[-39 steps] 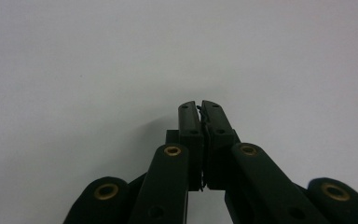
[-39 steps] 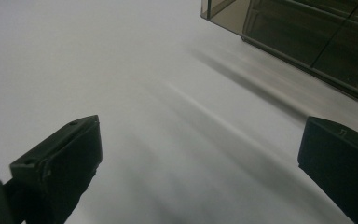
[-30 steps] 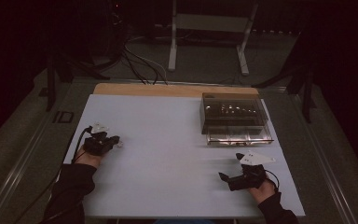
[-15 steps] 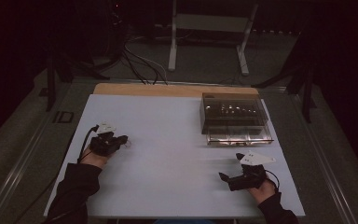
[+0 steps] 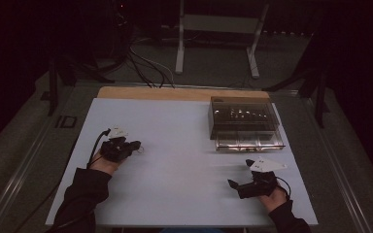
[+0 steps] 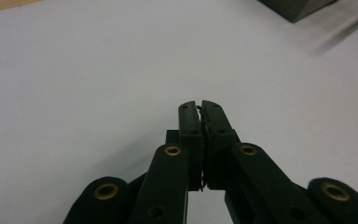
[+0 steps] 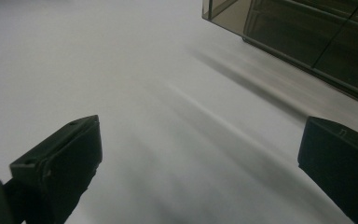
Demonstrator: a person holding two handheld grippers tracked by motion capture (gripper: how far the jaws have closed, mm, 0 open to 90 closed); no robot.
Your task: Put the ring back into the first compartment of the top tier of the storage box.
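My left gripper [image 5: 137,144] hovers over the left half of the white table top [image 5: 184,160], pointing right. In the left gripper view its jaws [image 6: 200,105] are pressed together with nothing visible between them. My right gripper [image 5: 239,173] sits near the front right of the table, pointing left. In the right gripper view it [image 7: 200,130] stands wide open over bare table, with nothing between the fingers. A smoky transparent box [image 5: 243,121] with small items inside stands at the back right, beyond the right gripper.
A wooden strip [image 5: 175,93] runs along the table's far edge. The box [image 7: 307,32] lies ahead and to the right of the right gripper's jaws, and its corner [image 6: 298,7] is far off in the left gripper view. Cables and a stand [image 5: 213,39] are on the floor behind.
My left gripper has moved to the right, toward the middle of the table, still shut. The right gripper has stayed in place.
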